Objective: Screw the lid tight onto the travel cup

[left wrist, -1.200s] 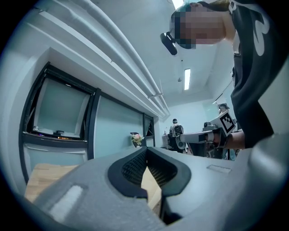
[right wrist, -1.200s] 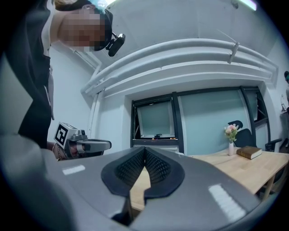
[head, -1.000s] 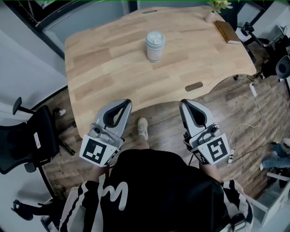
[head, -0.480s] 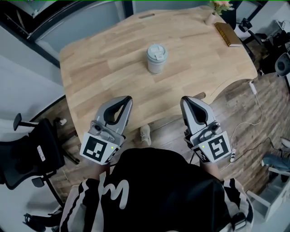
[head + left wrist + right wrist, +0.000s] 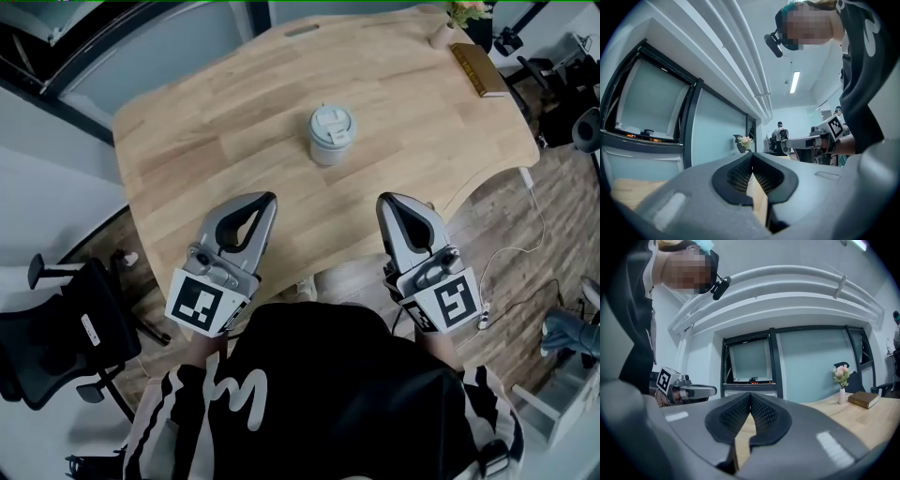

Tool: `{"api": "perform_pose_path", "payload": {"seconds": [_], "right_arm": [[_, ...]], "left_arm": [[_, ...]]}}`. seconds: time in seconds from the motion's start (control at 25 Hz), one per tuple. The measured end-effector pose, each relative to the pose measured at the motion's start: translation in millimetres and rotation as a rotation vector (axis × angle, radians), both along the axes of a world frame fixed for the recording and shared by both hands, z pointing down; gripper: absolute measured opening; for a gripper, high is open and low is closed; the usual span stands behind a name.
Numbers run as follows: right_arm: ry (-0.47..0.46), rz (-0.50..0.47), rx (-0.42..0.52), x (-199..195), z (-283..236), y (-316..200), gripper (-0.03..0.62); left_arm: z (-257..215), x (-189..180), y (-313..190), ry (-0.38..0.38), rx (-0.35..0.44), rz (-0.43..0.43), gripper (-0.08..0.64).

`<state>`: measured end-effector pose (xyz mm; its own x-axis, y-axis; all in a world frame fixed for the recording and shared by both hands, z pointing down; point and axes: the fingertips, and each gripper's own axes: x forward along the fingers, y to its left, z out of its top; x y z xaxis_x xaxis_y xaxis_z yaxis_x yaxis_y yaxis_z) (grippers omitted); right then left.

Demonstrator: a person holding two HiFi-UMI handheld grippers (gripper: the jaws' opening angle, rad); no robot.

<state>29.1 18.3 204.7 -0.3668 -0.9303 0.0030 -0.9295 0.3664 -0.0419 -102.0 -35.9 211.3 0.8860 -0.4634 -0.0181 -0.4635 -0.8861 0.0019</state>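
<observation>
Head view: travel cup [image 5: 332, 137] (lidded) beyond left gripper [image 5: 266, 200] and right gripper [image 5: 385, 201]

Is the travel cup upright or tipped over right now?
Upright. The head view shows the travel cup standing on the table, its lid on top. Whether the lid is tight cannot be told.

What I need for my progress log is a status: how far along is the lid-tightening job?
Done: the lid sits on the travel cup, upright on the table; whether it is tight can't be told. In hand: nothing; the left gripper and right gripper have jaws shut and empty, near the table's edge, short of the cup. Left: grip the cup and twist the lid tight.
</observation>
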Motion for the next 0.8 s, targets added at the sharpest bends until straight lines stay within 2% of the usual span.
{"api": "perform_pose_path", "payload": {"seconds": [0.2, 0.4, 0.52, 0.64, 0.8], "right_arm": [[0.021, -0.004, 0.007, 6, 4, -19, 0.002], [0.015, -0.052, 0.003, 9, 8, -30, 0.012], [0.006, -0.079, -0.003, 16, 10, -35, 0.033], [-0.006, -0.123, -0.005, 23, 10, -44, 0.079], [0.001, -0.197, -0.016, 30, 13, -55, 0.149]], "left_arm": [[6, 8, -20, -0.001, -0.009, 0.006, 0.002], [11, 18, -26, 0.007, -0.015, 0.014, 0.003], [15, 25, -24, -0.005, -0.019, 0.01, 0.054], [16, 32, -27, -0.015, -0.016, -0.022, 0.091], [21, 43, -30, -0.045, -0.001, -0.071, 0.178]]}}
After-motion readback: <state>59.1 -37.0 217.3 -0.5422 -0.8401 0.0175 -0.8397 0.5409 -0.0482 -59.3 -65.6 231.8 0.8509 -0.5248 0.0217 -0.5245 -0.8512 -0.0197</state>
